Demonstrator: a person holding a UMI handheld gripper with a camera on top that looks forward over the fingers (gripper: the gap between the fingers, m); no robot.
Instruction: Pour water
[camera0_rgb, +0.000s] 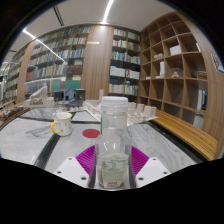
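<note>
A clear plastic bottle (113, 140) with a pale cap stands upright between my gripper's (112, 163) two fingers, held above the table. Both purple pads (87, 160) press on its sides. It holds some water in its lower part. A pale cup (62, 124) with a yellowish rim stands on the white table (30, 140) ahead and to the left of the bottle. A small red round thing (91, 132) lies on the table just beyond the bottle, to its left.
Wooden shelves (178, 70) stand to the right and long bookcases (70, 60) line the far wall. More items (148, 112) sit at the table's far side. A wooden bench edge (190, 135) runs along the right.
</note>
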